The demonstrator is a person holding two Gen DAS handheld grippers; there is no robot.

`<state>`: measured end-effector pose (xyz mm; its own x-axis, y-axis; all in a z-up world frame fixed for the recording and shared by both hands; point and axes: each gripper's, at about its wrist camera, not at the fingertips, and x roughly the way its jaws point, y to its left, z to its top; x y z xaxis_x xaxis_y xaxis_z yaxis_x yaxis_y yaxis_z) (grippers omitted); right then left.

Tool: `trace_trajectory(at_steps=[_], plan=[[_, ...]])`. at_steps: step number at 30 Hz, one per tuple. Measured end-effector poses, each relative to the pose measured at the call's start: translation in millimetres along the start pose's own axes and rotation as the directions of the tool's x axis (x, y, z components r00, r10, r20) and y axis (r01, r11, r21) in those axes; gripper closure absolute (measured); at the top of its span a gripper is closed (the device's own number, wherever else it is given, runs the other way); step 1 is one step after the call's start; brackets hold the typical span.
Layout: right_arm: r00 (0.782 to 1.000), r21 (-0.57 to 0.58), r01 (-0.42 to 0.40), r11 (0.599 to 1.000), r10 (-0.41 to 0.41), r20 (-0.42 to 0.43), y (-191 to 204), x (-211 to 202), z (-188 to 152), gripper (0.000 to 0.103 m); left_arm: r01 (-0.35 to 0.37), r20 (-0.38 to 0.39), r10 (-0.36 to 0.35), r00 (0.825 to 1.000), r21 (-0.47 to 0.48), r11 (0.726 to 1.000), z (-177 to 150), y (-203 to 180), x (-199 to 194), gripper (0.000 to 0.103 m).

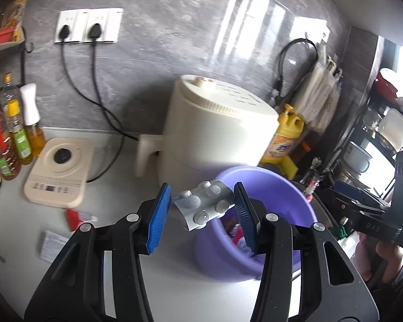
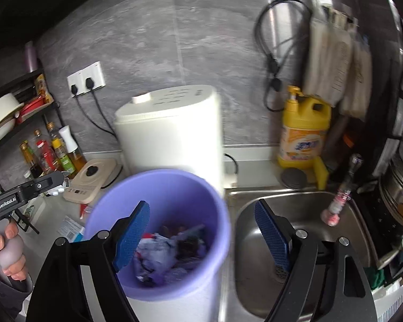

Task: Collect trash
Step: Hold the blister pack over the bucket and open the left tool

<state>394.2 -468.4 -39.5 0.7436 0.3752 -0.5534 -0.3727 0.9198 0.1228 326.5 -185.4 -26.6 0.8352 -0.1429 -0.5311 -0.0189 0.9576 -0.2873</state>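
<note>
My left gripper (image 1: pixel 202 201) is shut on a silver pill blister pack (image 1: pixel 204 205), which spans the gap between the blue pads and hangs over the near rim of the purple trash bin (image 1: pixel 268 185). From the right wrist view, the bin (image 2: pixel 174 185) holds crumpled wrappers (image 2: pixel 164 249). My right gripper (image 2: pixel 201 214) is open and holds nothing, with one finger over the bin and the other over the sink (image 2: pixel 298 241). A red-and-white tube (image 1: pixel 79 217) and a white paper packet (image 1: pixel 52 245) lie on the counter left of the bin.
A cream air fryer (image 1: pixel 217 123) stands right behind the bin. A cream kettle base (image 1: pixel 59 171) and oil bottles (image 1: pixel 10 134) crowd the left. The yellow detergent jug (image 2: pixel 303 134), a tap (image 2: pixel 341 193) and a dish rack (image 1: pixel 384 134) sit to the right.
</note>
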Motion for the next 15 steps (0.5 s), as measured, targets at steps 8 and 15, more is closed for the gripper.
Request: trace_trajectory(at_steps=[8,15], plan=[[0.998,0.076,0.057,0.996,-0.059,0.024,-55.1,-23.9,-12.5,0.024,0.056,-0.027,-0.055,0.998,0.058,0.997,6.4,-50.3,30.6,0.054],[0.995,0.173,0.087,0.981,-0.093,0.031,-89.7,-38.5,-28.4,0.024,0.059,-0.066,-0.052,0.996,0.102,0.993,17.4,-69.3,55.3,0.054]])
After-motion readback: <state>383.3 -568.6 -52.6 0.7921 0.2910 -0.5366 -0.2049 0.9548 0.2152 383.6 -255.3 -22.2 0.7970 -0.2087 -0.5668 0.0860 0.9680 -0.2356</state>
